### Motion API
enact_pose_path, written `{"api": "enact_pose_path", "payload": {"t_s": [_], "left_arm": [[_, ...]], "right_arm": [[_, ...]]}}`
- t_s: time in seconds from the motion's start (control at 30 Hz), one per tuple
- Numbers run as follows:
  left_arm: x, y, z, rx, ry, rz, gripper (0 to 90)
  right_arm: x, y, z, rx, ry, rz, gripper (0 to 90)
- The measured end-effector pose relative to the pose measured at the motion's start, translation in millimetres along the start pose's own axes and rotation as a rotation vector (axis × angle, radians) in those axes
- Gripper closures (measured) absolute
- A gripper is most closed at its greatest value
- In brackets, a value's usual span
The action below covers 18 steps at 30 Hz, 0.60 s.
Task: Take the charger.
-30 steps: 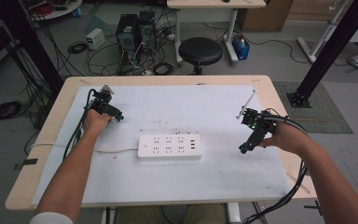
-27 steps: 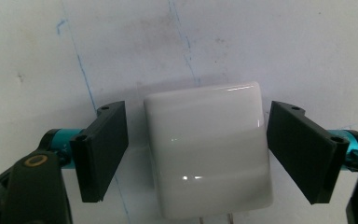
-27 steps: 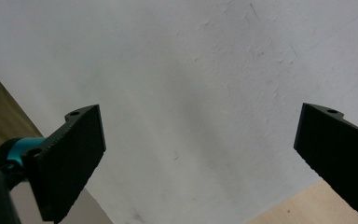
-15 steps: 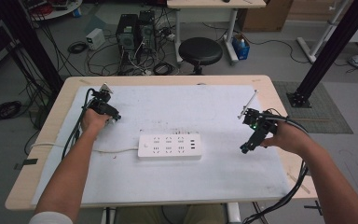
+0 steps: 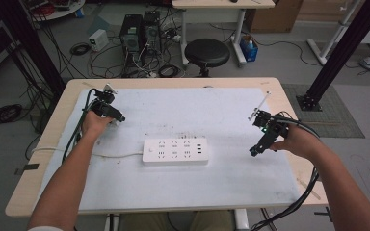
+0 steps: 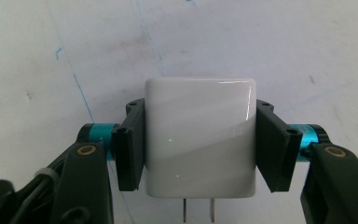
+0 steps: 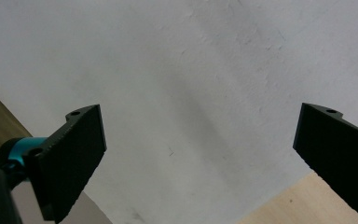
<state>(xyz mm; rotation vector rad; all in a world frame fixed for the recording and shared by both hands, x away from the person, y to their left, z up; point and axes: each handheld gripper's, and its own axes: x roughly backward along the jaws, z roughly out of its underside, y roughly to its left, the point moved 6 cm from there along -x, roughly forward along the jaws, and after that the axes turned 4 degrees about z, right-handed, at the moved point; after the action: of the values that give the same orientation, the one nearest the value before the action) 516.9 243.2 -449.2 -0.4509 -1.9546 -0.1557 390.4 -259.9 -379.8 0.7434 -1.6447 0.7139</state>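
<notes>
L tool clamped on white charger, prongs toward camera; R tool apart, empty. Risk: glossy sides slip, misaligning w/ power strip.

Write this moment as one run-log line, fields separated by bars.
left gripper: shut on white plug adapter | right gripper: open, nothing between jaws | power strip: mid-table, untouched

Two handheld grippers, left gripper with flat black jaws on teal collars, brass-coloured pivot screws, right gripper with matching ribbed black pads, green indicator light, black cables trailing, bare forearms, white sleeve edge.
</notes>
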Motion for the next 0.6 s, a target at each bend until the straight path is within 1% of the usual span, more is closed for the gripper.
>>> {"api": "enact_pose_path", "payload": {"t_s": [0.1,0.13,0.23,0.27,0.33,0.37,0.43,0.47,0.5,0.53,0.6], "left_arm": [[11.4,-4.4,1.3,-0.040,-0.013,0.033,42.5],[16.5,-5.3,1.2,-0.058,-0.019,0.040,42.5],[33.3,-11.3,0.8,-0.074,-0.061,0.075,42.5],[39.8,-13.7,0.8,-0.088,-0.072,0.085,42.5],[53.7,-22.8,0.5,-0.121,-0.102,0.105,42.5],[60.5,-28.3,-0.1,-0.145,-0.117,0.112,42.5],[74.8,-40.0,-1.2,-0.186,-0.133,0.120,42.5],[81.3,-45.7,-2.2,-0.206,-0.138,0.123,42.5],[87.4,-51.2,-3.1,-0.229,-0.137,0.122,42.5],[93.0,-56.5,-3.9,-0.245,-0.131,0.120,42.5],[102.7,-66.6,-5.8,-0.273,-0.125,0.117,42.5]], "right_arm": [[0.1,-0.5,-0.1,-0.005,-0.003,0.000,1.7],[0.3,0.0,-0.4,-0.024,-0.007,-0.003,1.7],[2.1,0.4,-0.8,-0.031,-0.023,-0.001,1.7],[2.9,1.4,-0.8,-0.041,-0.025,0.003,1.7],[4.2,2.5,0.3,-0.044,-0.024,0.007,1.7],[4.6,1.6,0.9,-0.026,-0.027,0.008,1.7],[5.6,3.1,0.8,-0.032,-0.033,0.008,1.7],[6.1,4.3,0.5,-0.037,-0.035,0.008,1.7],[6.5,4.3,0.3,-0.025,-0.039,0.010,1.7],[7.3,5.4,0.2,-0.029,-0.037,0.010,1.7],[8.1,6.4,-0.3,-0.019,-0.042,0.011,1.7]]}}
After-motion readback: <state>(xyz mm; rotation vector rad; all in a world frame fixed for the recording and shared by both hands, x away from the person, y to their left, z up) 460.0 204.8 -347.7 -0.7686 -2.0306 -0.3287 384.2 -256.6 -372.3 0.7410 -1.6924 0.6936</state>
